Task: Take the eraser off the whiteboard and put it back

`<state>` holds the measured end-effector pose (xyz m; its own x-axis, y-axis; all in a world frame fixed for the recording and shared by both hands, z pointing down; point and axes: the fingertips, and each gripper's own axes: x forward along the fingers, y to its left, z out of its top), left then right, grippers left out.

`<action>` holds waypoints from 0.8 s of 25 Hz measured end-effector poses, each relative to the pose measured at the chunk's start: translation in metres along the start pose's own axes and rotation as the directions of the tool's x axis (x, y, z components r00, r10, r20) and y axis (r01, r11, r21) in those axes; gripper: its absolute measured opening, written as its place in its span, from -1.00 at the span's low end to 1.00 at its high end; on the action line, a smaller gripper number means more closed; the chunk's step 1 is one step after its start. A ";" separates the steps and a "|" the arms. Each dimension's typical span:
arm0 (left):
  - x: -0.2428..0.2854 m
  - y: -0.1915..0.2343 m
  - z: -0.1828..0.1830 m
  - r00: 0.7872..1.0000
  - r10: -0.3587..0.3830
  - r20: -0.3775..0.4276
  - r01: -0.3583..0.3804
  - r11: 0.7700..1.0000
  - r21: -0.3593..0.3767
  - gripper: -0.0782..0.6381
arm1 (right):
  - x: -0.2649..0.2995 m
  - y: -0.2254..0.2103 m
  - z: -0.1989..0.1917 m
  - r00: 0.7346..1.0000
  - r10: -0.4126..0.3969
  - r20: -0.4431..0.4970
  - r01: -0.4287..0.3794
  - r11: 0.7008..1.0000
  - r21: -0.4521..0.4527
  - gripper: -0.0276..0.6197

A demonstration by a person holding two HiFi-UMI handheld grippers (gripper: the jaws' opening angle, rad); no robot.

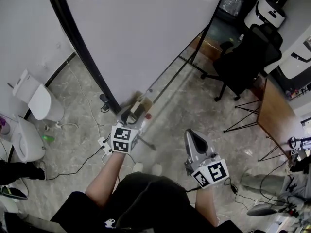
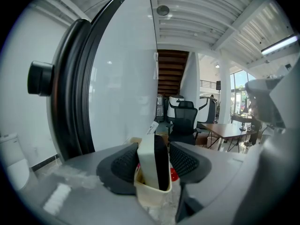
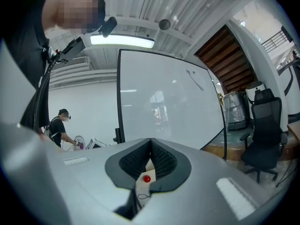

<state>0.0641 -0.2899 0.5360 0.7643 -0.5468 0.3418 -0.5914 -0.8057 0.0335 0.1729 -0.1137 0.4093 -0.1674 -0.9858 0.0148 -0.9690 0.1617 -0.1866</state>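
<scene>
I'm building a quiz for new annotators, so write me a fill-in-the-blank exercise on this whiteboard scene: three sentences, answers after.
1. Between the jaws of the left gripper stands the ___, upright in a cream holder.
2. The right gripper has its jaws ___, with nothing between them.
3. In the head view, the office chair to the right of the whiteboard is ___ in colour.
Missing words: eraser; shut; black.

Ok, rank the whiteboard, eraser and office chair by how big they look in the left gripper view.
1. whiteboard
2. eraser, only because it sits nearest the camera
3. office chair
</scene>
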 end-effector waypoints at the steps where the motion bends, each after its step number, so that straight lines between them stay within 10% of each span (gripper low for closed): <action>1: 0.000 0.001 0.000 1.000 0.004 -0.001 -0.004 1.000 0.000 -0.18 | -0.001 0.000 0.000 1.000 -0.001 0.000 0.001 1.000 0.000 -0.89; 20: -0.030 0.001 0.025 0.995 0.004 0.104 -0.004 1.000 -0.008 -0.28 | -0.003 0.010 0.001 1.000 0.013 0.021 -0.013 1.000 0.003 -0.89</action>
<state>0.0473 -0.2801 0.5022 0.7842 -0.5710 0.2428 -0.5962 -0.8019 0.0398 0.1636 -0.1087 0.4060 -0.1766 -0.9843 -0.0081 -0.9662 0.1749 -0.1895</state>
